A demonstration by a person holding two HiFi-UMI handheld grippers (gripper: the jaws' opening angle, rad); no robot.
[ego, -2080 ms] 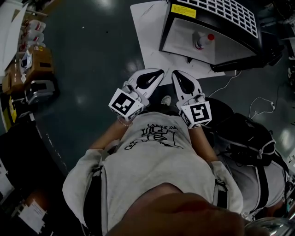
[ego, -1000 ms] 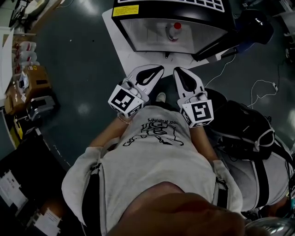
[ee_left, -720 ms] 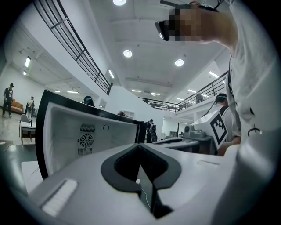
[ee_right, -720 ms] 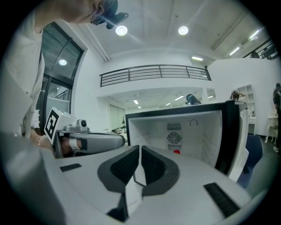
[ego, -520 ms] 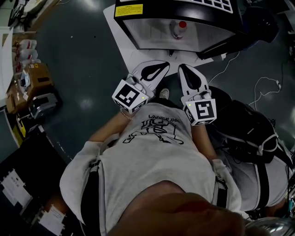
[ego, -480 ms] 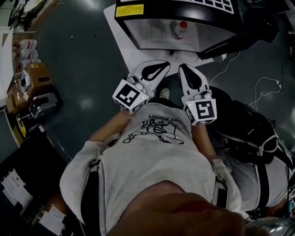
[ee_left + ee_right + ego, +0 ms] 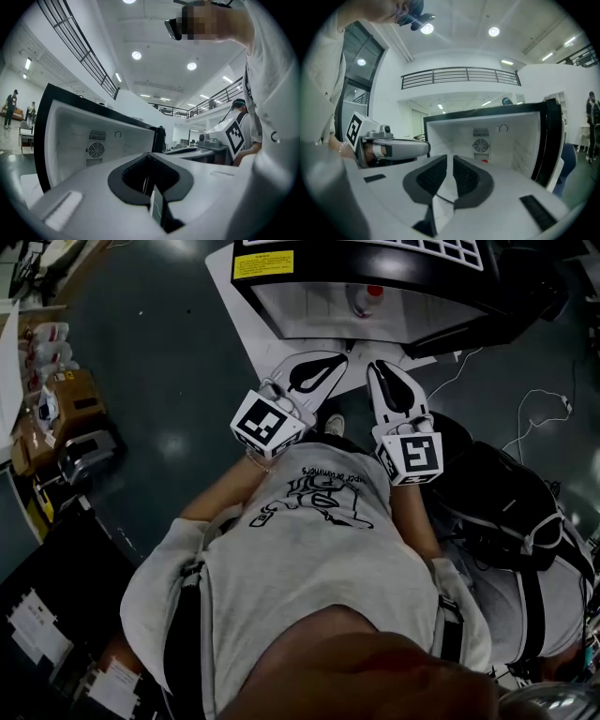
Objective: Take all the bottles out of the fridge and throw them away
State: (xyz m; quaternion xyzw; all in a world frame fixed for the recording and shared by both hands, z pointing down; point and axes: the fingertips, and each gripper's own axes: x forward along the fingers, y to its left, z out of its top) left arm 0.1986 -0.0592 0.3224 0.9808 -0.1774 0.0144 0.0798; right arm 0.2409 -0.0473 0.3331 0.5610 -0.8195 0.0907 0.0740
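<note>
Cardboard boxes (image 7: 70, 381) crowd the floor at far left; the left gripper (image 7: 342, 357), jaws pressed together on nothing, points at the open fridge (image 7: 300, 307); the bottle (image 7: 364, 301) stands inside it, and in the right gripper view the jaws hide all but a speck of red cap; the right gripper (image 7: 378, 366), jaws closed and empty, lies just beside the left; a black bag (image 7: 506, 507) sits at right; the frame's edge cuts off the fridge's top.
</note>
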